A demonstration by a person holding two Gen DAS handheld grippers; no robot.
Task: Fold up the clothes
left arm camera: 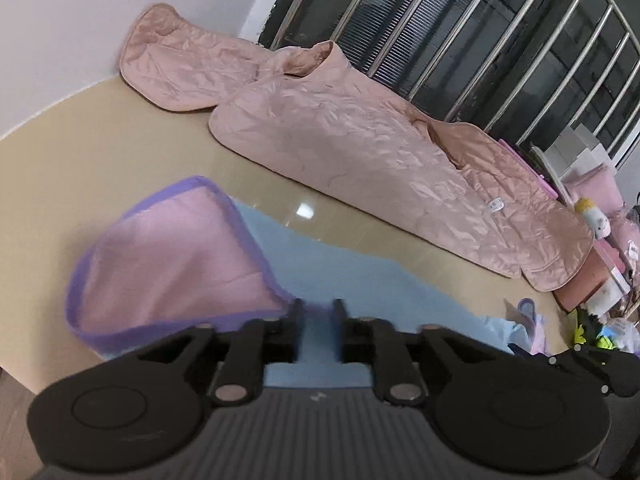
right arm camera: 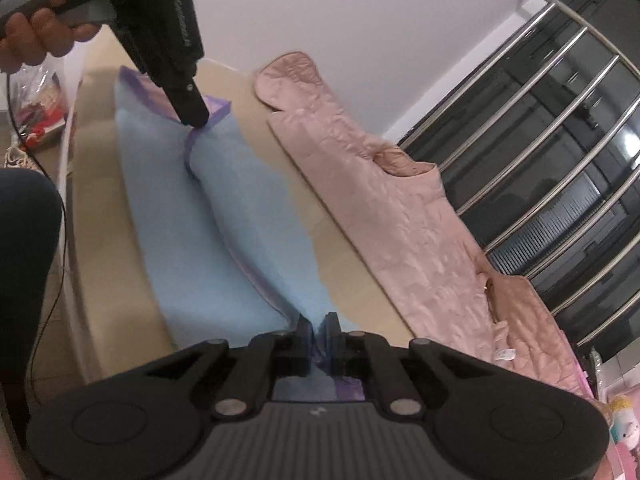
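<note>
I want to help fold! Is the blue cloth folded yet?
Partly: the blue cloth is doubled lengthwise, pinched by left gripper and right gripper, pink underside turned up.

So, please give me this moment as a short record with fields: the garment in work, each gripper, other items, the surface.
garment in work: light blue garment with purple trim and pink lining, partly lifted off the table
left gripper: shut on the purple-trimmed edge of the garment
right gripper: shut on the garment at the other end
other garment: pink quilted jacket, lying flat beyond, apart from the blue one
surface: glossy beige table
background: white wall, metal window bars
</note>
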